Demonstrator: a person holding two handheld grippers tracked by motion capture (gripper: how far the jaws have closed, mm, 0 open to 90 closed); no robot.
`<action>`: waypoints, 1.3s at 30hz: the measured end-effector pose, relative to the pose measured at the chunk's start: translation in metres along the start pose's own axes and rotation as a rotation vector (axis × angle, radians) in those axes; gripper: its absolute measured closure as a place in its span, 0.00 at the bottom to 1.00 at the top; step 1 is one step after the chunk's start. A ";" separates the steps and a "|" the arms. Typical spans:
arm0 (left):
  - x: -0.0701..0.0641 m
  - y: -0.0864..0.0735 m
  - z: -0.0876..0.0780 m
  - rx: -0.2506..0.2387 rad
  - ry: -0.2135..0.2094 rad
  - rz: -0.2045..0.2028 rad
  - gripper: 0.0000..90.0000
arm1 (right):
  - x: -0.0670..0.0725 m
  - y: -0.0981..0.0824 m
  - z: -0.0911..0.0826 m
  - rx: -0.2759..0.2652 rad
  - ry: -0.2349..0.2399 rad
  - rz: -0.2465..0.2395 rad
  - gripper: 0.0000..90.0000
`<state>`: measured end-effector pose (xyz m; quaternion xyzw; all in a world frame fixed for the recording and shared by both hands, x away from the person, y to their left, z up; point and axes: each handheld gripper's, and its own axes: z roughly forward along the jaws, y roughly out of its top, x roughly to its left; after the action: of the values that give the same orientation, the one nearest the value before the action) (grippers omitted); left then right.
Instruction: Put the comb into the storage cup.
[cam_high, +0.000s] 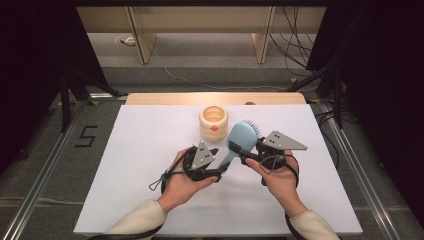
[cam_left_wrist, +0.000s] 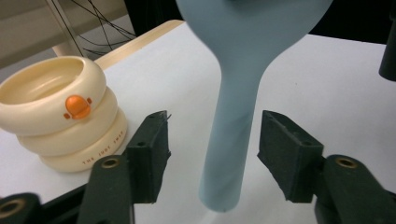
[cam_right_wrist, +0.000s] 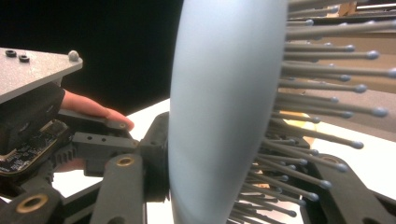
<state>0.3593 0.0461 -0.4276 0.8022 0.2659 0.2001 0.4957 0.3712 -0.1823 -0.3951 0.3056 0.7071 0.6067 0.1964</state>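
Observation:
A light blue hairbrush (cam_high: 241, 136) hangs above the white table, bristles facing the far right. My right gripper (cam_high: 241, 151) is shut on its head: in the right gripper view one jaw presses the smooth back (cam_right_wrist: 219, 107) and the other sits among the bristles (cam_right_wrist: 322, 116), with the gripper (cam_right_wrist: 243, 186) closed around them. My left gripper (cam_high: 218, 163) is open around the handle (cam_left_wrist: 229, 140). In the left gripper view its pads (cam_left_wrist: 154, 144) stand apart from the handle on both sides, gripper (cam_left_wrist: 217, 145) not touching it.
A cream ringed cup (cam_high: 213, 121) with an orange duck-bill mark (cam_left_wrist: 77, 106) stands upright on the white table sheet (cam_high: 150, 150) just beyond my left gripper. The wooden table edge (cam_high: 215, 98) runs behind it. Cables lie on the floor farther back.

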 end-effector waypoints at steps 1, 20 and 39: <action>0.001 -0.001 -0.001 0.004 0.000 0.003 0.42 | 0.000 0.000 0.000 0.002 0.000 0.000 0.57; 0.025 -0.032 -0.046 0.084 0.020 0.014 0.03 | -0.003 0.001 -0.001 0.022 -0.013 -0.014 0.57; 0.044 -0.069 -0.092 0.033 0.133 -0.038 0.04 | -0.011 0.007 -0.008 0.000 -0.055 -0.015 0.57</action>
<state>0.3245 0.1625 -0.4475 0.7900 0.3167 0.2391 0.4674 0.3755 -0.1944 -0.3881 0.3168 0.7038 0.5964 0.2204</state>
